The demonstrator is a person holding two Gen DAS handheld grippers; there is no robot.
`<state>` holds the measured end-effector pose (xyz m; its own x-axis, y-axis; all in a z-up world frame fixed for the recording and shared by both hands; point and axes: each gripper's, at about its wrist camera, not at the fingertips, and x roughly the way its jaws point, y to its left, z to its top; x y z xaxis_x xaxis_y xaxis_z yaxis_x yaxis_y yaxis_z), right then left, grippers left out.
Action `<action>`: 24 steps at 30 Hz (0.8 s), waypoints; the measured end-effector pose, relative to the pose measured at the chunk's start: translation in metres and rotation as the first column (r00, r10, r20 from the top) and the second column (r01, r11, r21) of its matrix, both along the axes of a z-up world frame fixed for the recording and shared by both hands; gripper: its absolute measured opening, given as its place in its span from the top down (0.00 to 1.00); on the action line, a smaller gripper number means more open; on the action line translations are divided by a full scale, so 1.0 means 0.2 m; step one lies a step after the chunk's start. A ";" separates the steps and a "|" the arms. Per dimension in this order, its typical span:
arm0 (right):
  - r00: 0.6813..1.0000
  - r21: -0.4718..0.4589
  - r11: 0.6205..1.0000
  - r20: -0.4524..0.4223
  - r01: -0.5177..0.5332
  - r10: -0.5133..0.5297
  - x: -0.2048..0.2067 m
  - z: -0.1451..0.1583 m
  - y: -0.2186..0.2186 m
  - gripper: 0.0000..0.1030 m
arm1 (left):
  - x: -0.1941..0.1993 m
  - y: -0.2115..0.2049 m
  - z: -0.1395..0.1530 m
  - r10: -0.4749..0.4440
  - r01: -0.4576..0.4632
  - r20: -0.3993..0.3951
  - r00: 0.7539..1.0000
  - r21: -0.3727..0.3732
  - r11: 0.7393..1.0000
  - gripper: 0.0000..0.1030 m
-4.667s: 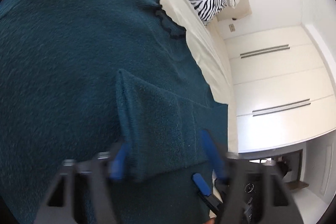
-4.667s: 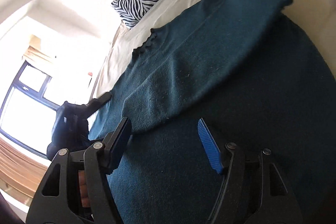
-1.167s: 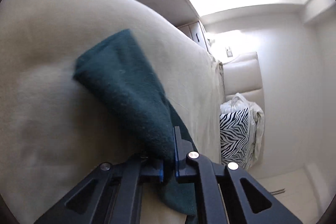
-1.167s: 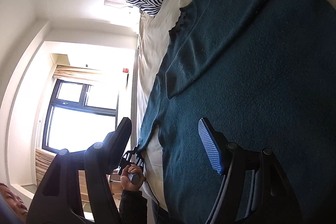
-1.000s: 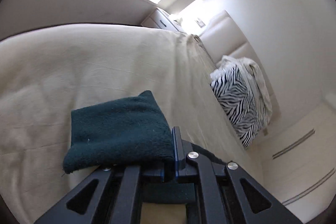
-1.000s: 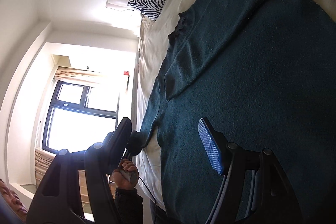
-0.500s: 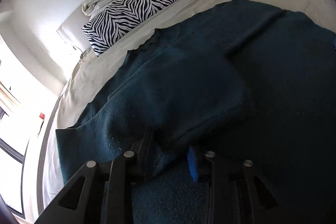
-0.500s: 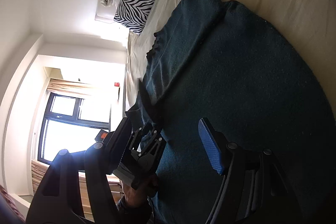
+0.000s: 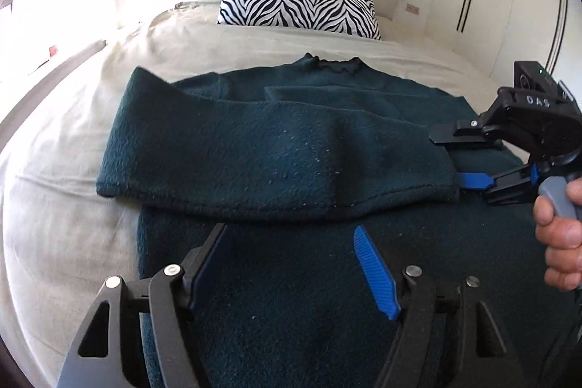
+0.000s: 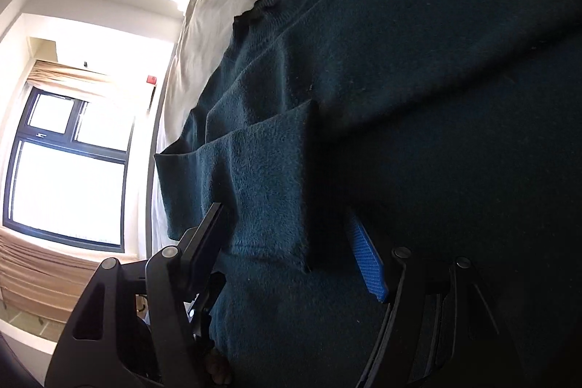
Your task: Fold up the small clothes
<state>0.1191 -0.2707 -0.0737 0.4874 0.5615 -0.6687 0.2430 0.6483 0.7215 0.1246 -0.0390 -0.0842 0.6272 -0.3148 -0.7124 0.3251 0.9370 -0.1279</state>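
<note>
Left gripper (image 9: 291,264) jaws opening, nothing between them, right gripper (image 10: 287,242) agape astride the sleeve (image 9: 276,155) cuff; both sleeves lie across the teal sweater (image 9: 291,315) on the bed (image 9: 65,206), body folds evidently outstanding.

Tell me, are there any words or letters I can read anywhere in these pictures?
"DAS" in pale letters on the black body of the right gripper, seen from the left wrist camera.
A round mark on the small black box on top of that gripper: too small to read.
Nothing else has writing: not the sweater, nor the zebra pillow.
</note>
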 end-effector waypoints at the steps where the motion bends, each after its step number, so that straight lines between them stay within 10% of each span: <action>1: 1.000 -0.024 1.000 0.006 -0.020 0.020 0.02 0.02 0.03 0.41 | 0.01 0.03 -0.01 0.016 -0.017 -0.014 1.000 -0.032 0.999 0.29; 7: 0.992 -0.213 0.970 0.002 -0.121 0.124 0.13 0.15 0.16 0.92 | 0.01 0.13 -0.05 0.043 -0.051 -0.056 0.997 -0.140 0.989 0.30; 17: 0.937 -0.476 0.871 0.237 -0.119 0.258 0.25 0.71 0.22 0.93 | 0.00 0.14 -0.04 0.049 -0.055 -0.040 0.998 -0.159 0.986 0.30; 24: 0.976 -0.472 0.881 0.169 -0.039 0.134 0.36 0.60 -0.12 0.93 | 0.00 0.13 -0.05 0.046 -0.051 -0.038 0.998 -0.150 0.987 0.30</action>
